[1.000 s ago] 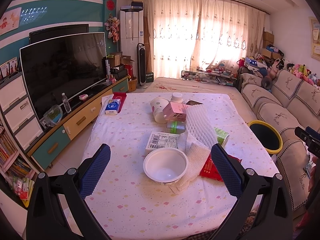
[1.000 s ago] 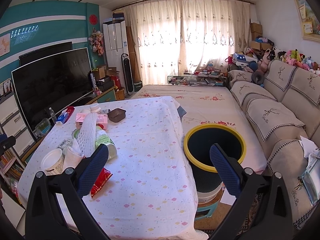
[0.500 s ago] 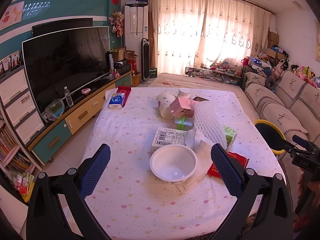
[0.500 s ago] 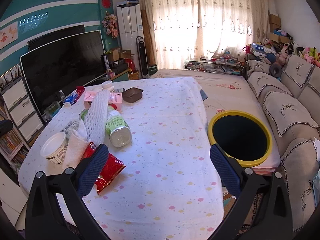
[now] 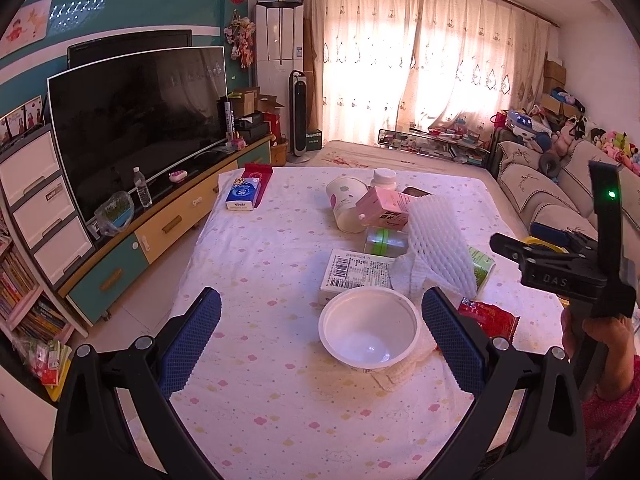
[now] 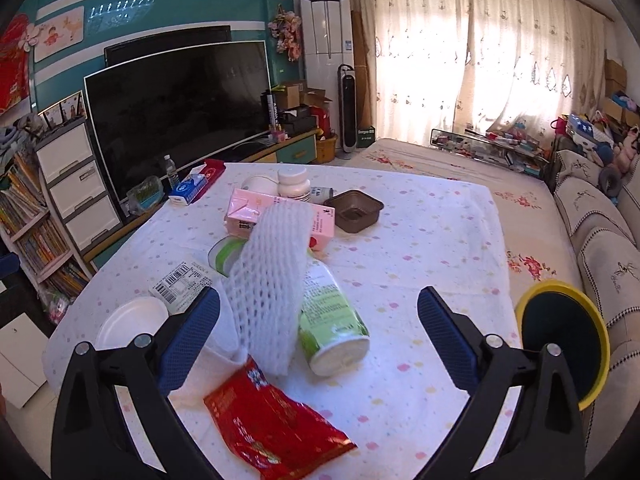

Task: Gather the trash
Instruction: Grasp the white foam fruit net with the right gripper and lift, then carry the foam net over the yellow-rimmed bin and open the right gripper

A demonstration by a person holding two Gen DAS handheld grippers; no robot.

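Trash lies in a heap on the cloth-covered table (image 5: 280,400): a white plastic bowl (image 5: 370,336), a white foam net (image 6: 272,280), a red snack bag (image 6: 272,428), a green-labelled cup on its side (image 6: 332,320), a pink carton (image 6: 280,216), a barcode box (image 5: 356,276) and a brown tray (image 6: 354,210). My left gripper (image 5: 320,332) is open and empty, just short of the bowl. My right gripper (image 6: 318,336) is open and empty, its fingers either side of the foam net and cup. The yellow-rimmed bin (image 6: 564,336) stands off the table's right edge.
A tissue box (image 5: 242,194) and red packet lie at the table's far left. A TV (image 5: 136,120) on a low cabinet runs along the left. A sofa (image 6: 600,232) is on the right. The right gripper's body shows in the left wrist view (image 5: 568,268).
My right gripper has swung left from the bin towards the trash heap and closed in on it. My left gripper has moved slightly closer to the bowl. Both stay open.
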